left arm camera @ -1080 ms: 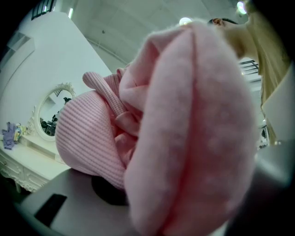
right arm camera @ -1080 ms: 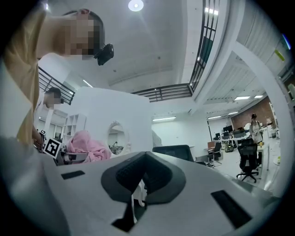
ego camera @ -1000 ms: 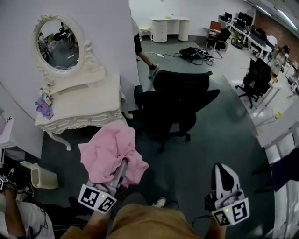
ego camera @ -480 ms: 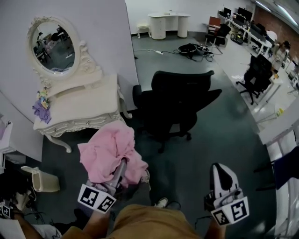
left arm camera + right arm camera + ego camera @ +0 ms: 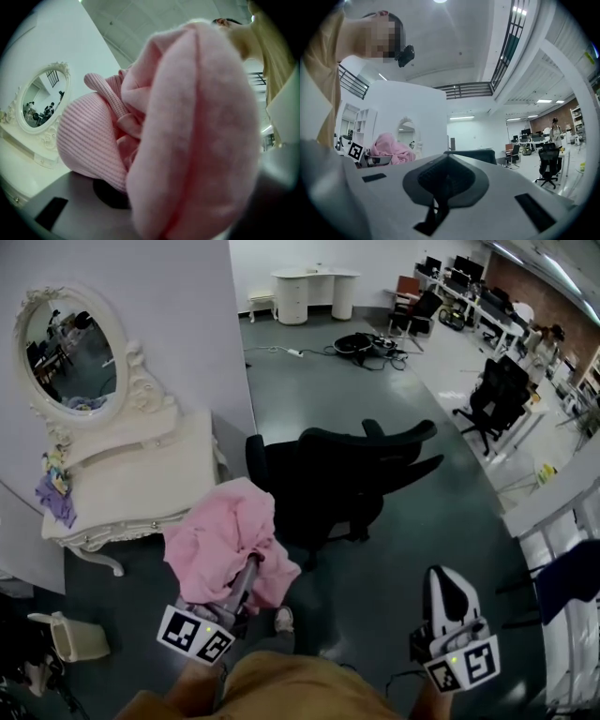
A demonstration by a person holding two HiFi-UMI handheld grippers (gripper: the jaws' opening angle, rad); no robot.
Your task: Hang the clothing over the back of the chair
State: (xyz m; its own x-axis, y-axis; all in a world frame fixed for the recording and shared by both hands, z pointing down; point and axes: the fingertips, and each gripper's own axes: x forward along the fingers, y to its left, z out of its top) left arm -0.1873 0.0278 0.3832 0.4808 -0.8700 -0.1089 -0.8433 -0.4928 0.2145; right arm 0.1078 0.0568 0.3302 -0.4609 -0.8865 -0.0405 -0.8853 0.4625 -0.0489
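A bunched pink garment (image 5: 228, 540) hangs over my left gripper (image 5: 251, 557), which is shut on it; the jaws are buried in the cloth. In the left gripper view the pink garment (image 5: 187, 140) fills nearly the whole picture. The black office chair (image 5: 347, 474) stands just beyond and right of the garment, with its back's top edge (image 5: 375, 435) turned away. My right gripper (image 5: 444, 579) is held low at the right, shut and empty, apart from the chair. From the right gripper view I see the shut right gripper (image 5: 447, 161), the chair (image 5: 476, 154) behind it and the garment (image 5: 391, 147) at left.
A white dressing table (image 5: 141, 474) with an oval mirror (image 5: 70, 357) stands at left against a white partition, a purple cloth (image 5: 56, 493) on it. A beige bin (image 5: 70, 638) lies on the floor at lower left. Other office chairs (image 5: 492, 395) and desks stand far right.
Both grippers have moved toward the black chair, keeping their pose. The chair now sits closer to the pink garment, and the dressing table has slid left in view.
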